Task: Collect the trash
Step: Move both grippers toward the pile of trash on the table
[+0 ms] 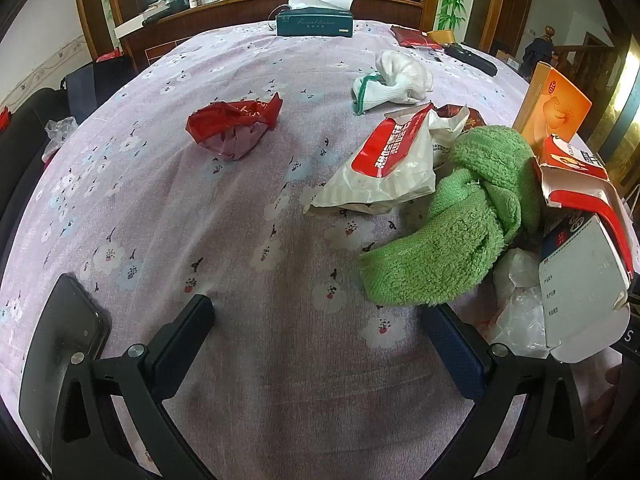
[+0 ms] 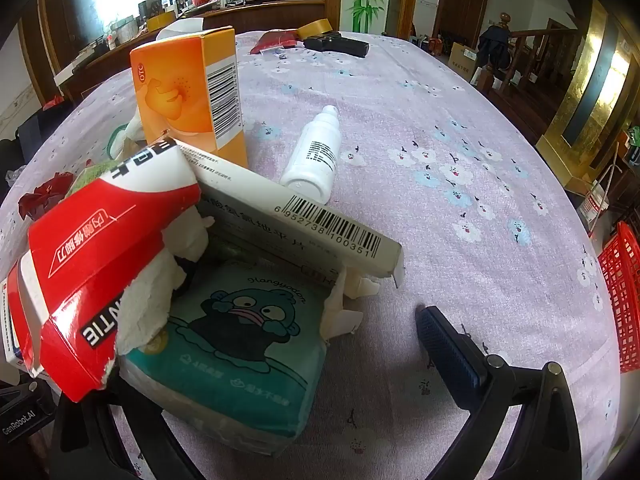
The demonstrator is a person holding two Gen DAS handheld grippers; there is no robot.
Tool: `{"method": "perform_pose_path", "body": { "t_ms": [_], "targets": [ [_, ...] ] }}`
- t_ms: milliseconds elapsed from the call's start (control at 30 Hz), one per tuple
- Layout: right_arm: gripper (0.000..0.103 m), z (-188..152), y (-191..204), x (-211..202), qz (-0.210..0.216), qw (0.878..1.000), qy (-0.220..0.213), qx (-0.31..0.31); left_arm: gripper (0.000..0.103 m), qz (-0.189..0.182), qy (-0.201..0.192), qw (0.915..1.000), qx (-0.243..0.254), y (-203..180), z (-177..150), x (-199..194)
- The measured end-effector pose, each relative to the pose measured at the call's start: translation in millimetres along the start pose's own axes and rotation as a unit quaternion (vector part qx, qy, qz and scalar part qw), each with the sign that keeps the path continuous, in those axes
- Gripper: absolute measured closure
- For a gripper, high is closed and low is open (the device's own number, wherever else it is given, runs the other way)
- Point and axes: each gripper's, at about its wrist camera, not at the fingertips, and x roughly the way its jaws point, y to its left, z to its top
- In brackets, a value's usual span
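- Step: looks like the very start of collecting. Nothing's picked up yet, trash lies scattered over the table w/ the purple floral tablecloth (image 1: 248, 208).
- Left gripper (image 1: 316, 320): jaws wide apart, nothing between them, hovering over bare cloth, angled down.
- Right gripper (image 2: 280, 360): jaws apart too; only one finger is clearly seen, the other side is hidden behind a torn red-and-white carton (image 2: 100, 264). A teal tissue pack (image 2: 240, 344) sits btwn the fingers, but the pads don't look to be pressing on it.
- Trash near left gripper: crumpled red wrapper (image 1: 236, 124) alone mid-table; red-and-white plastic bag (image 1: 388, 164) touching a green towel (image 1: 460, 216); clear plastic film (image 1: 520, 308) by the pile at right.
- Right-side pile: carton leans on a long white box w/ barcode (image 2: 312, 216), orange medicine box (image 2: 188, 92) upright behind, white bottle (image 2: 316, 152) lying just beside.
- Next move, my guess: left goes fwd to the red wrapper, an easy isolated grab, then closes gently since it's crumply. Red basket (image 2: 620, 300) past the table's right edge is prob. the bin; can't confirm.
- Also on the table: phone (image 1: 60, 344) at left, white gloves (image 1: 396, 76), tissue box (image 1: 316, 24) at far edge.
- Room: wooden counter behind, cluttered; wooden stair rail on the right.
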Motion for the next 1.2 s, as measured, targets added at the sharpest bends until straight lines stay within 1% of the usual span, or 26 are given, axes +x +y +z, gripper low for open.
{"method": "perform_pose_path", "body": {
  "t_ms": [267, 333, 433, 533, 733, 833, 900, 967, 1067, 1200],
  "targets": [
    [0.000, 0.0, -0.2, -0.1, 0.000, 1.000, 0.000, 0.000, 0.000, 0.001, -0.001, 1.0000, 0.000, 0.2, 0.0, -0.3],
    [0.000, 0.2, 0.2, -0.1, 0.002, 1.000, 0.000, -0.007, 0.000, 0.006, -0.002, 1.0000, -0.001, 0.6, -2.0, -2.7],
    [0.000, 3.8, -2.6, 0.7, 0.027, 0.998, 0.029, -0.045, 0.000, 0.017, -0.007, 0.9998, 0.002, 1.0, -7.6, -13.9],
    [0.001, 5.2, -12.5, -9.1, 0.041, 0.995, 0.056, -0.070, 0.000, 0.011, -0.033, 0.9994, 0.004, -2.4, -14.2, -38.1],
    [0.001, -4.9, -42.4, -52.6, 0.068, 0.995, 0.033, -0.066, 0.000, 0.006, -0.078, 0.9969, -0.008, -10.9, -27.8, -92.8],
    [0.001, -11.6, -52.3, -79.4, 0.082, 0.994, 0.006, -0.073, 0.000, 0.006, -0.105, 0.9945, 0.004, -25.6, -30.3, -116.6],
    [0.001, -9.5, -55.4, -94.8, 0.089, 0.993, -0.010, -0.083, 0.000, 0.010, -0.124, 0.9921, 0.020, -37.0, -33.6, -131.2],
    [0.001, -15.6, -55.2, -114.0, 0.085, 0.991, -0.036, -0.096, 0.000, 0.011, -0.141, 0.9894, 0.035, -48.6, -37.1, -143.6],
    [0.003, -22.2, -58.0, -132.3, 0.075, 0.990, -0.060, -0.106, 0.000, 0.016, -0.149, 0.9872, 0.055, -59.4, -39.3, -153.8],
    [0.006, -24.6, -64.5, -146.1, 0.070, 0.988, -0.075, -0.114, 0.000, 0.014, -0.156, 0.9862, 0.054, -66.6, -37.8, -163.9]
  ]
}}
